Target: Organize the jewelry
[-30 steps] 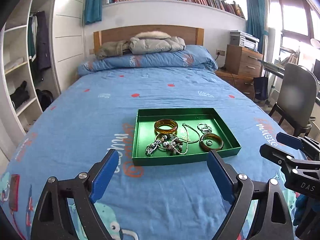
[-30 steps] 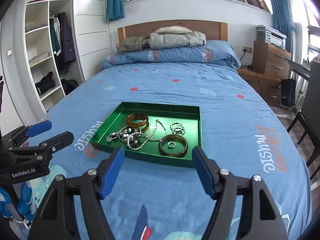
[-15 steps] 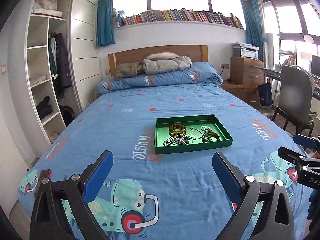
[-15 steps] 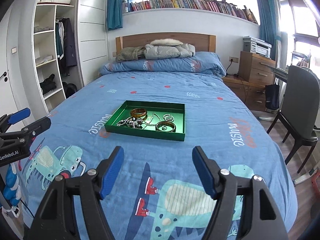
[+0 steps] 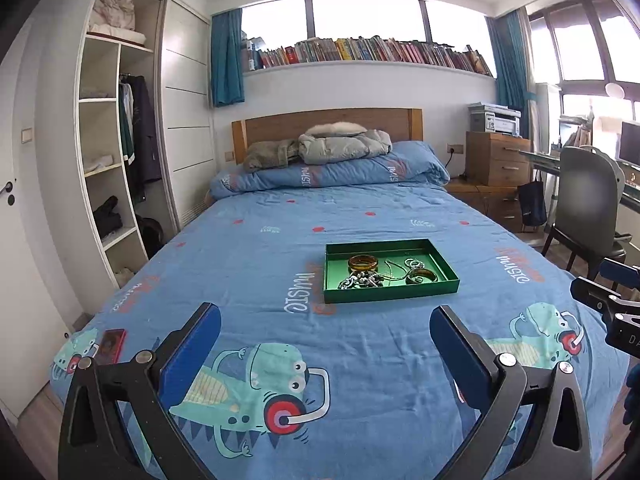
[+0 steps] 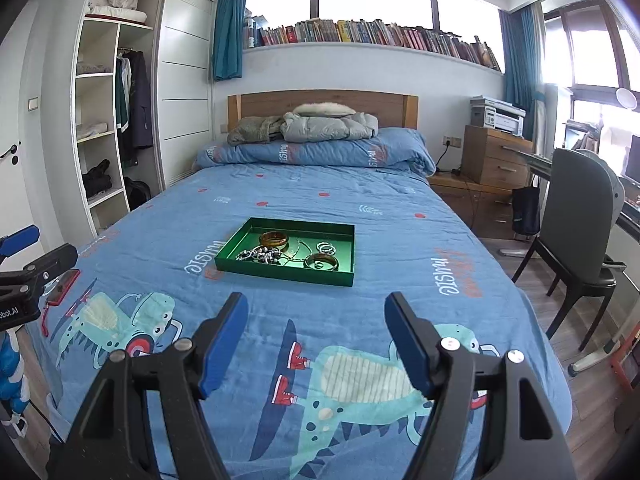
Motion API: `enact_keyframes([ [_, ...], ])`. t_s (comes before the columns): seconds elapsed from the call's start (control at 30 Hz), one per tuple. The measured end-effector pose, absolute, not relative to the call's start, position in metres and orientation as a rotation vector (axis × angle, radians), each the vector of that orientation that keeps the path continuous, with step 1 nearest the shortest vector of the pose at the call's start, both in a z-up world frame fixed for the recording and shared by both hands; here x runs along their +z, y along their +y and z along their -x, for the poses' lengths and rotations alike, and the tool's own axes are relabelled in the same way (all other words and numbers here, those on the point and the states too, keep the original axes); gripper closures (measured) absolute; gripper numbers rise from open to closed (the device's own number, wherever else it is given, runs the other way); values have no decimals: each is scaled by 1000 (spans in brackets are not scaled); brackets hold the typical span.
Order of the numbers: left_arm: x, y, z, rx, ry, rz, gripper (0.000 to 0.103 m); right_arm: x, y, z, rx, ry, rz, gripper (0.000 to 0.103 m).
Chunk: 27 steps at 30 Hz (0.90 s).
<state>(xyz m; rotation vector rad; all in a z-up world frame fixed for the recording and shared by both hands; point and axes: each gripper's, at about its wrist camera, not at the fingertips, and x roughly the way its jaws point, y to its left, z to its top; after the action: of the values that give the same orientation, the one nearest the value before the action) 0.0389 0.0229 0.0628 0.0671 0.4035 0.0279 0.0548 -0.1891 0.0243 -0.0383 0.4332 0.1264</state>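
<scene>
tongs (image 5: 325,322) pulled back, tray (image 5: 390,299) farther, bed (image 5: 248,256)

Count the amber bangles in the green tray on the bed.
2. One bangle sits at the tray's far left; the other lies near the front right. The tangled bead pile could hide more.

Daylight floods in from the high window (image 5: 360,16) over the bookshelf and from the side windows (image 6: 592,80) on the right, both blown out to white glare. The bed cover (image 5: 280,240) is evenly, softly lit with only faint shadows. Focus is sharp throughout. Fisheye distortion bows the wardrobe (image 6: 116,120) and walls, and dark vignetting rounds the corners.
</scene>
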Motion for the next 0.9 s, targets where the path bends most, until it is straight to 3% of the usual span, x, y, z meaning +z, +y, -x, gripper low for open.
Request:
enact_keyframes([
  [0.9, 77, 24, -5, 9, 359, -50, 0, 53, -204, -10, 69, 327, 32, 31],
])
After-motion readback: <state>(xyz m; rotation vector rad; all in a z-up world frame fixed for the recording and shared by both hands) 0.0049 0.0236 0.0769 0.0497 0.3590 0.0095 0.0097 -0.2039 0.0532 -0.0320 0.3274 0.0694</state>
